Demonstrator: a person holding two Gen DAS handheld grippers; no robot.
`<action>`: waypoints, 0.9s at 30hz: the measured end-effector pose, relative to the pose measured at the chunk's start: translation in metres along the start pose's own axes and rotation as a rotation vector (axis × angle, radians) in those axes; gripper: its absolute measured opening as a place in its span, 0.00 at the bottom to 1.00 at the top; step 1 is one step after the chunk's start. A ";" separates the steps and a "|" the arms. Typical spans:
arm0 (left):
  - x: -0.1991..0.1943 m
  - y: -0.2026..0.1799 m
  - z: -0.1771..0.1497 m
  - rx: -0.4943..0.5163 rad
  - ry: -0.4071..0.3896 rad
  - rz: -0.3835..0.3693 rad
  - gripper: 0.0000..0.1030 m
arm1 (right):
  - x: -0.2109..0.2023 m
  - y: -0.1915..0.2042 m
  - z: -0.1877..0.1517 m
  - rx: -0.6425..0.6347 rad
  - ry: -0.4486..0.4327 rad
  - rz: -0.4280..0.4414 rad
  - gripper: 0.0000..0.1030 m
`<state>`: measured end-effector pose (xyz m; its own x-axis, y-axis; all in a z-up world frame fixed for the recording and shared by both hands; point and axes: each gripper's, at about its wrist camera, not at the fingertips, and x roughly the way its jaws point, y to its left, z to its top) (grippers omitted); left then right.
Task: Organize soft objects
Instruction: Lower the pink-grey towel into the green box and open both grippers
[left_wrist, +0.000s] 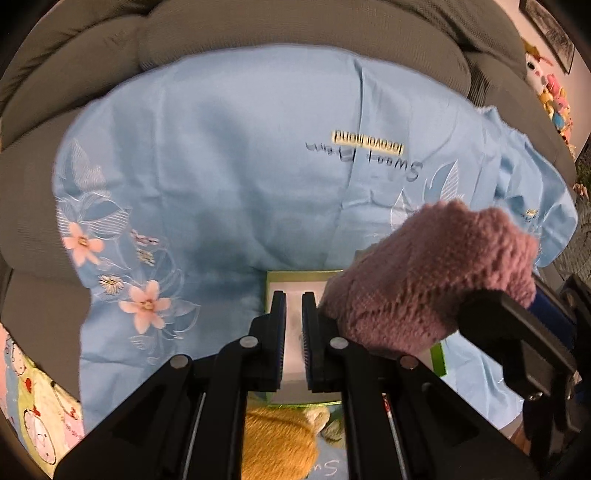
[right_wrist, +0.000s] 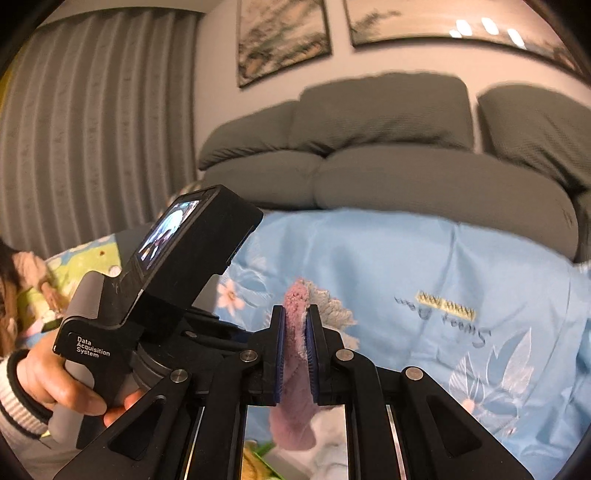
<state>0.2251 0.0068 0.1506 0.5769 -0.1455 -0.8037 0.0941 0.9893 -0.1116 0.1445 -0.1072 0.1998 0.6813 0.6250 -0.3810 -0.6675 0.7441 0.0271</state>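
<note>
My right gripper is shut on a pink knitted soft item, which hangs down between its pads. The same pink knit shows in the left wrist view, bunched over the right gripper's body just right of my left gripper. My left gripper has its jaws close together with a narrow gap and nothing between them. It hovers over a green-rimmed box with a pale inside. A yellow knitted item lies below the box. All rest on a light blue flowered sheet.
The sheet covers a grey sofa with thick back cushions. A patterned green and pink cloth lies at the left. Colourful plush toys sit at the far right. Framed pictures hang above the sofa beside a grey curtain.
</note>
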 end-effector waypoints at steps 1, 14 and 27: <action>0.013 -0.001 -0.001 -0.007 0.022 -0.010 0.06 | 0.007 -0.010 -0.007 0.026 0.019 -0.002 0.12; 0.151 0.007 -0.054 -0.156 0.338 -0.091 0.54 | 0.080 -0.087 -0.130 0.309 0.354 -0.125 0.57; 0.075 -0.009 -0.063 -0.056 0.224 -0.115 0.91 | -0.025 -0.078 -0.162 0.325 0.283 -0.278 0.69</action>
<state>0.2163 -0.0128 0.0541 0.3706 -0.2573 -0.8924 0.1005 0.9663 -0.2369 0.1308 -0.2195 0.0577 0.6815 0.3385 -0.6488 -0.3143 0.9361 0.1583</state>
